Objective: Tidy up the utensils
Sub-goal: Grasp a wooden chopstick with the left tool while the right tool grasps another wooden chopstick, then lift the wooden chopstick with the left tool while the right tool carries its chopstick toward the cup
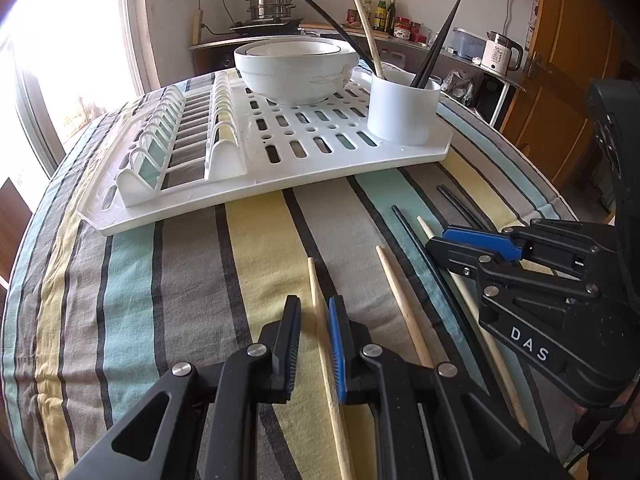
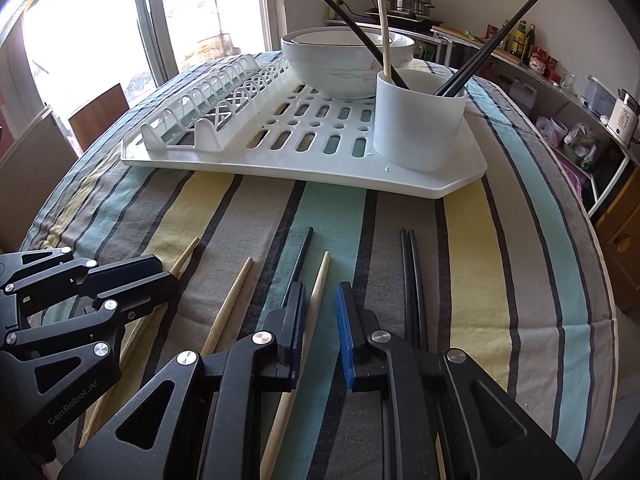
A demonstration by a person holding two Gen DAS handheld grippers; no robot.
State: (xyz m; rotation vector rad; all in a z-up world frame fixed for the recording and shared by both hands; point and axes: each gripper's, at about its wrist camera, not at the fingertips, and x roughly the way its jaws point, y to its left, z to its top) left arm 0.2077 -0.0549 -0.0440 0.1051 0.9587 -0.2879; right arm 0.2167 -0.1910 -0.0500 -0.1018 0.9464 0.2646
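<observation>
Several chopsticks lie on the striped tablecloth. My left gripper hovers low over one wooden chopstick, which runs between its narrowly parted jaws; cloth shows between the stick and the left pad. My right gripper straddles another wooden chopstick close to its left pad, with a gap to the blue pad. A third wooden chopstick, a single black one and a black pair lie alongside. The white holder cup on the dish rack has wooden and black chopsticks in it.
Stacked white bowls sit at the back of the rack, left of the cup. The two grippers are side by side near the table's front edge; the right gripper shows in the left wrist view. A kitchen counter with pots, bottles and a kettle stands behind.
</observation>
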